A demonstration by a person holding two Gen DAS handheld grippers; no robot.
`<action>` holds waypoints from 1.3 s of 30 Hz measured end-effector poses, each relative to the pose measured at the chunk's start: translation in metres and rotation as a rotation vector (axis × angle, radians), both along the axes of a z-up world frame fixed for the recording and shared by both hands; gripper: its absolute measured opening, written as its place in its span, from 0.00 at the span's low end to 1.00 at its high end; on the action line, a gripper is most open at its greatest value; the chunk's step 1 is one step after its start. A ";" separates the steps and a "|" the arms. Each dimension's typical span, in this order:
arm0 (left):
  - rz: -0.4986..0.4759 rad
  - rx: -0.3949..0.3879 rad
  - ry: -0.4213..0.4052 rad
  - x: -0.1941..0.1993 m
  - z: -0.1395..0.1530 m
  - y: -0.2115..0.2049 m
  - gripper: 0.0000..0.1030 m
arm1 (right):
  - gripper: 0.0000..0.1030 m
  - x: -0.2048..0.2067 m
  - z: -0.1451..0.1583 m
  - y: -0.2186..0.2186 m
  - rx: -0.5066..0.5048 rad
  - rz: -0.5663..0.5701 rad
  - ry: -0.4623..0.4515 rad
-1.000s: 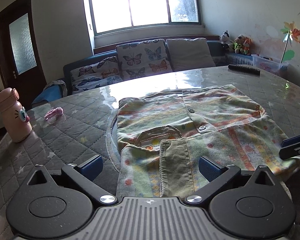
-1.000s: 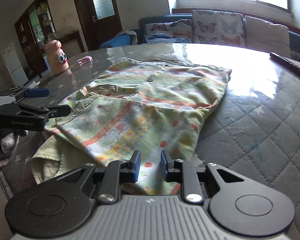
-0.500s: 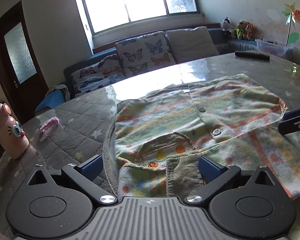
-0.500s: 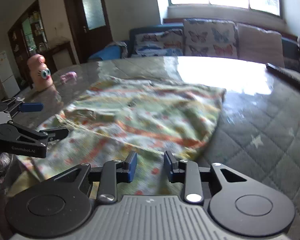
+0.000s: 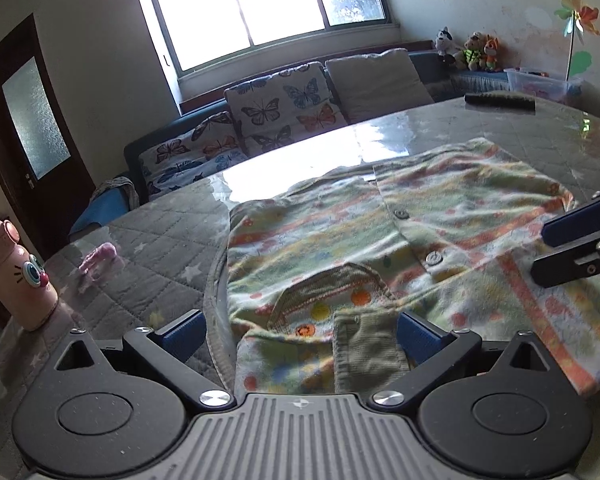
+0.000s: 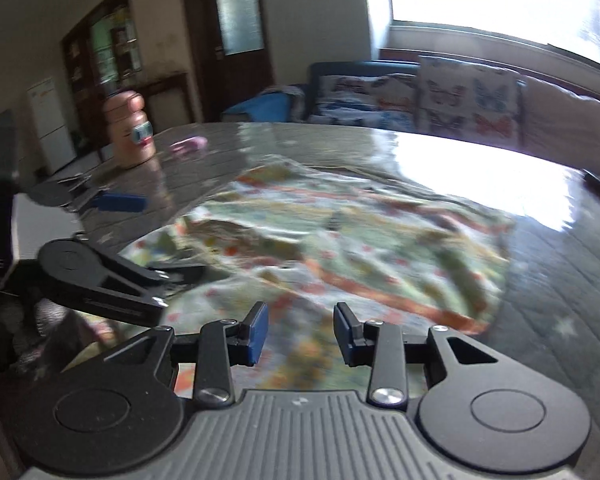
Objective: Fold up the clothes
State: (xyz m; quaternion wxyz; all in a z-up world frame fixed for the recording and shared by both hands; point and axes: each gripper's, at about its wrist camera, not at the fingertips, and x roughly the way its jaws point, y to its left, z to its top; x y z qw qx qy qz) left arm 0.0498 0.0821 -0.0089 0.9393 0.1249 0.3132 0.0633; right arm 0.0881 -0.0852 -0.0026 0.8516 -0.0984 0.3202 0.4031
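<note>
- Garment: small patterned shirt, pale green with orange stripes and dots, two buttons down its front; lies spread on the table, filling the centre and right of the left wrist view. A corduroy-edged collar and placket sit at its near edge, between the left gripper's fingers.
- Left gripper: bottom centre of its own view, blue-padded fingers spread wide on either side of the shirt's near edge; nothing clamped between them.
- Right gripper: bottom centre of its own view, jaws parted with a moderate gap, the shirt showing through the gap; the view is blurred and no cloth appears gripped.
- Table: grey quilted cover under a glossy sheet that reflects the window light.
- Pink bottle: cartoon eyes, stands upright at the left edge, well apart from the shirt.
- Small pink item: lies on the table between bottle and shirt; too small to identify.
- Remote control: dark, upper right, on the table's far edge.
- Butterfly cushions: on the sofa behind the table, beneath the window.
</note>
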 end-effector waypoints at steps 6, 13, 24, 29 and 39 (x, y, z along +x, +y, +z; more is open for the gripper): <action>-0.019 0.018 -0.015 -0.009 0.000 -0.002 1.00 | 0.37 -0.023 -0.005 0.019 -0.055 0.087 -0.043; -0.047 0.058 -0.020 -0.027 0.000 -0.007 1.00 | 0.39 -0.054 -0.006 0.024 -0.099 0.176 -0.078; -0.071 0.108 -0.049 -0.057 0.006 -0.012 1.00 | 0.39 -0.064 -0.002 0.002 -0.076 0.150 -0.056; -0.097 0.112 -0.083 -0.079 0.020 -0.009 0.99 | 0.39 -0.066 0.002 -0.015 -0.072 0.100 -0.070; -0.305 0.224 -0.047 -0.139 0.016 -0.023 0.87 | 0.39 -0.077 0.006 -0.039 -0.084 0.087 -0.079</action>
